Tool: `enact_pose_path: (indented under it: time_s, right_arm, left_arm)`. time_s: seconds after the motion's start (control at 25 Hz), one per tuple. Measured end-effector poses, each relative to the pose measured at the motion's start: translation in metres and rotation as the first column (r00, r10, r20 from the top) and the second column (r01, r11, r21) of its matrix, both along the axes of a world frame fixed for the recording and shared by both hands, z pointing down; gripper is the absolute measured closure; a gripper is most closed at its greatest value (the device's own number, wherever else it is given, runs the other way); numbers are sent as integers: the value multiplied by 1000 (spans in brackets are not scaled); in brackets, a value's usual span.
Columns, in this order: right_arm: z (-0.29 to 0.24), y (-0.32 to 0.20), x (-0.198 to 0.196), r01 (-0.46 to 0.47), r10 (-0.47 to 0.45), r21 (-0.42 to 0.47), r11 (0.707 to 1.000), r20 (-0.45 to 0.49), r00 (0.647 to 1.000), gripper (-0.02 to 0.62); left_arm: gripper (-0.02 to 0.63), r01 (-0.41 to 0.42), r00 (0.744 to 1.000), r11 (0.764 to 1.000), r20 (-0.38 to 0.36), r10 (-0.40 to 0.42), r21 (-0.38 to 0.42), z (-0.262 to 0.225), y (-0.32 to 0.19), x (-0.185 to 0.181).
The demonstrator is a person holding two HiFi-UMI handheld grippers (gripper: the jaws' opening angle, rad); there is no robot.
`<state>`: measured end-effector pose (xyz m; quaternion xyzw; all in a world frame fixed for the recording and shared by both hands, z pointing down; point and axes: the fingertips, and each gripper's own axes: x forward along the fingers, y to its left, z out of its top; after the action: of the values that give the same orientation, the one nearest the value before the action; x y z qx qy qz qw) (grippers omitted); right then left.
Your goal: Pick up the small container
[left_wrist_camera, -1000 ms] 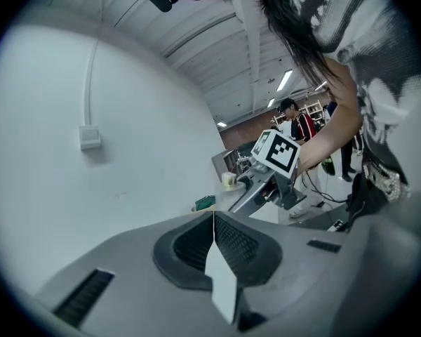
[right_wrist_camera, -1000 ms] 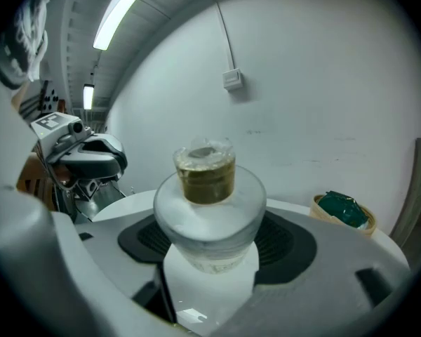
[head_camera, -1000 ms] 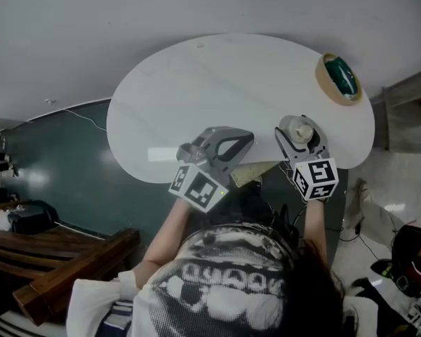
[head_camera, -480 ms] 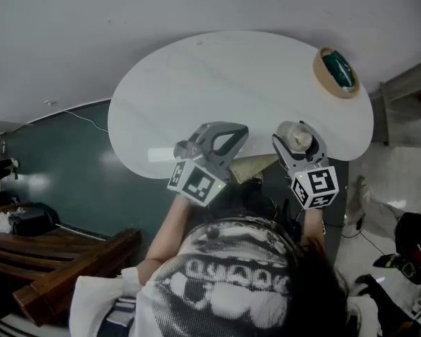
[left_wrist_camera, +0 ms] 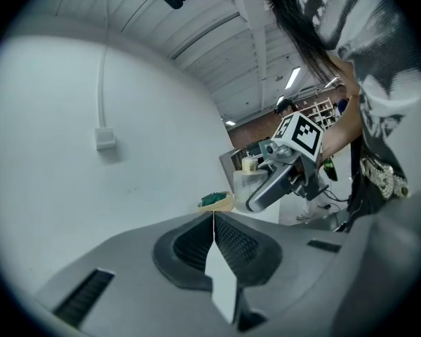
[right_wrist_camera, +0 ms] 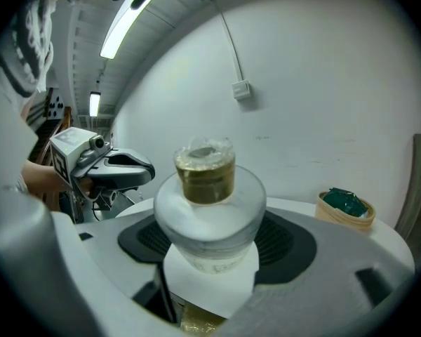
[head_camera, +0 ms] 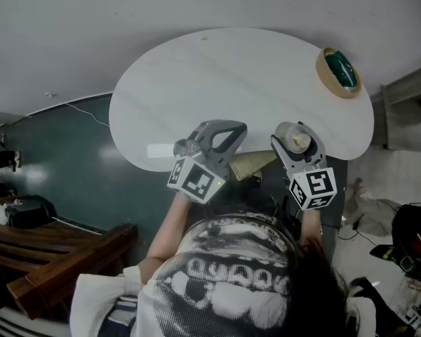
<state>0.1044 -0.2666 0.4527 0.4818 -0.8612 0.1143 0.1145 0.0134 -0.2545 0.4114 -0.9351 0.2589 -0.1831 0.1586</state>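
Clamping firmly, the right hand-held gripper [head_camera: 296,136] has the small frosted-white round container [right_wrist_camera: 209,213] with the amber-brown top squeezed between its two dark ribbed pads, one pad pressing on each side of the pale body, and the container stands upright in that grip. In the head view this pair sits at about 5 o'clock on the white oval surface [head_camera: 217,76], right by the near edge; whether the container's base touches the surface or hangs just above it cannot be told. Over at 6 o'clock on the same edge is the left hand-held gripper [head_camera: 231,128], clenched on nothing, its two pads meeting in a thin line with no gap in its own view. The two hand-held grippers are side by side and apart, each with its black-and-white marker cube [head_camera: 313,187] towards the person. Away at about 2 o'clock, well apart from both, a beige round pot [head_camera: 323,76] with something dark green inside rests on the surface near the far rim. Behind it all rises a plain white wall [right_wrist_camera: 323,83] with a thin cable running down to a small box [right_wrist_camera: 241,88].
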Motion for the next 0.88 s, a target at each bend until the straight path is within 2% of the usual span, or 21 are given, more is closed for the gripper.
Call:
enact_pose_path:
  time_s: [0.88]
  right_arm:
    - [-2,-12,7,-4,4,14,1000,0,1000,267]
  left_arm:
    - [601,-10,1000,1000,0,10,14,-7,3,6]
